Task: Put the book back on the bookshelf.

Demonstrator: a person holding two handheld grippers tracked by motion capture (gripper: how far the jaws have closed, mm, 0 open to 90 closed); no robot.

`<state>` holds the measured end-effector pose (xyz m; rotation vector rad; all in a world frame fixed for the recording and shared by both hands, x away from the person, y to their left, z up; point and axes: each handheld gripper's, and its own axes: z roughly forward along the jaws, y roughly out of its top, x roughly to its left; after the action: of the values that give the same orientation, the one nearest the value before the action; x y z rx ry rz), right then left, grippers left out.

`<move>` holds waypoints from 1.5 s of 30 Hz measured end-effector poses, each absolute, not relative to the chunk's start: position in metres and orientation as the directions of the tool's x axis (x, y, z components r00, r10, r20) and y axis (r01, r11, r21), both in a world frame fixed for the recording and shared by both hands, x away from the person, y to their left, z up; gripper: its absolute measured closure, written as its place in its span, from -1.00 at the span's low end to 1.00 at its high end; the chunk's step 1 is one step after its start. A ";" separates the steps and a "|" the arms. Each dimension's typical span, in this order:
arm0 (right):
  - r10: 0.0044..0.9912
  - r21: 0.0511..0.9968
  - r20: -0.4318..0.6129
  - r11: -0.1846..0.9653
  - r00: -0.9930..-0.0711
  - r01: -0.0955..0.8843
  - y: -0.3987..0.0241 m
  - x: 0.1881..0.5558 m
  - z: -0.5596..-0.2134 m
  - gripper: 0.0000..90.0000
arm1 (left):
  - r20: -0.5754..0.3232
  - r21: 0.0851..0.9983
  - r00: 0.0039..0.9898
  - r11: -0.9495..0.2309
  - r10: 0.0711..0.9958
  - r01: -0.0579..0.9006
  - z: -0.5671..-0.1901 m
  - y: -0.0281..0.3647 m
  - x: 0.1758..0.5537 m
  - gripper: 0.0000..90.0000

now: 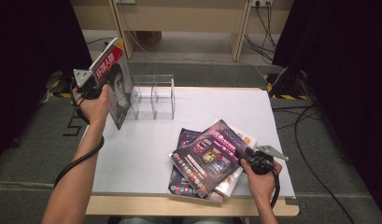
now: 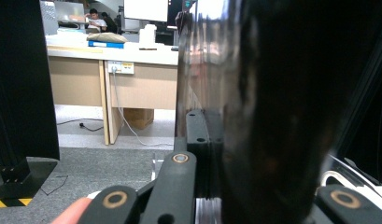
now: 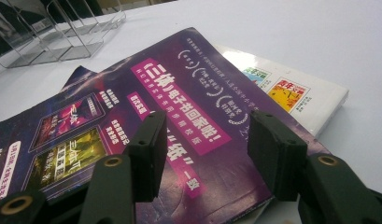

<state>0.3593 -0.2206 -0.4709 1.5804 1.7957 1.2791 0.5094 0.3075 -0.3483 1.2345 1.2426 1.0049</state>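
Two grippers: we see one in each of the person's hands, at opposite sides of the table.
Left gripper (image 1: 101, 70): we find its jaws clamped tight on the edge of the magazine (image 1: 115, 80), held up in the air at the table's left edge.
Left gripper view: we look along the jaws, which are pressed together on the magazine's glossy dark cover (image 2: 268, 121); that cover rises upright just beyond them and fills the right half of the picture.
Magazine: it shows a red title band and a portrait on its cover, stands nearly upright and slightly tilted, and sits just left of the clear rack (image 1: 153, 97).
Right gripper (image 1: 247, 154): we see its jaws standing wide apart with nothing pressed between them, low over the right edge of the pile.
Right gripper view: the purple booklet (image 3: 179, 116) lies flat under and ahead of the open jaws; we cannot tell whether the pads touch it.
Pile count: we count one purple booklet on top, one white book (image 3: 296, 93) under it to the right, and one more dark booklet (image 1: 185, 136) peeking out at the left.
Rack count: one clear rack, with upright dividers, stands at the far left of the white table (image 1: 226, 102).
Held count: one magazine, well apart from the pile.
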 end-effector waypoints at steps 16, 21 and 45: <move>0.932 0.839 0.248 -0.070 -0.265 0.540 -0.220 0.359 -0.471 0.07 | -0.104 0.991 0.063 0.098 0.993 0.092 -0.370 0.332 0.508 0.88; 0.932 0.840 0.248 -0.073 -0.263 0.537 -0.220 0.359 -0.470 0.07 | -0.100 0.990 0.064 0.093 0.993 0.109 -0.366 0.336 0.504 0.79; 0.933 0.841 0.244 -0.068 -0.264 0.537 -0.221 0.359 -0.469 0.07 | -0.065 0.986 0.066 0.054 0.996 0.157 -0.341 0.336 0.504 0.89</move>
<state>0.3590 -0.2210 -0.4694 1.5724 1.7965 1.2772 0.5039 0.3356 -0.3406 1.3092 1.2962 1.0355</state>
